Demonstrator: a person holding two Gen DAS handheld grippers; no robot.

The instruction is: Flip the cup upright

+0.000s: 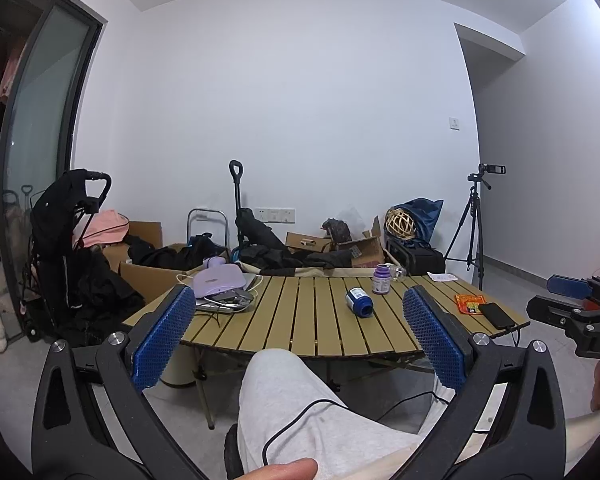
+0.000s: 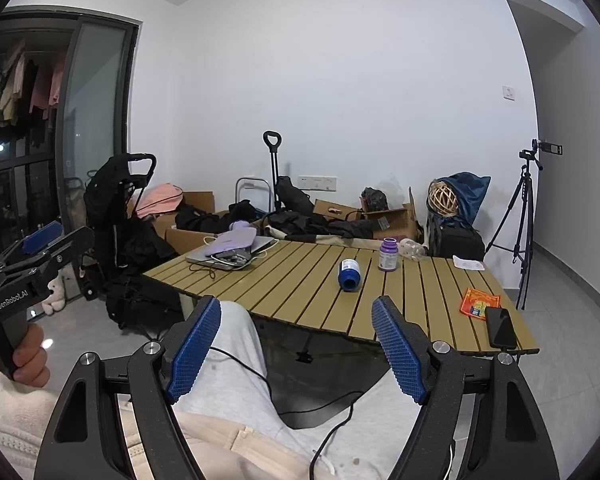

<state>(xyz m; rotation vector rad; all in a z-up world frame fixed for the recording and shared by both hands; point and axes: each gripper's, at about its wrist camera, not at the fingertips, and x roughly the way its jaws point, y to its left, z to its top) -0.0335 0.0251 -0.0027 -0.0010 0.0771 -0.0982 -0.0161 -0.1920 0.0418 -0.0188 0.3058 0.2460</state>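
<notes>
Both grippers are pulled back over my lap right now, grey sweatpants (image 1: 284, 396) filling the bottom of each view. Left gripper (image 1: 300, 332) has its blue pads spread wide with nothing between them, and the right gripper (image 2: 296, 348) is the same deal, fingers apart and empty. Neither one is anywhere close to the table yet.

Out on the slatted wooden table (image 1: 300, 320) the blue cup (image 1: 358, 301) is lying on its side, roughly mid-table, with its open end pointing back toward me. Just behind it a purple bottle (image 1: 380, 279) stands upright, close but not touching. Over on the left end there's a lilac pouch (image 1: 218, 280) sitting on a laptop with cables, and on the right end a black phone (image 1: 496, 315) beside an orange packet (image 1: 469, 303).
</notes>
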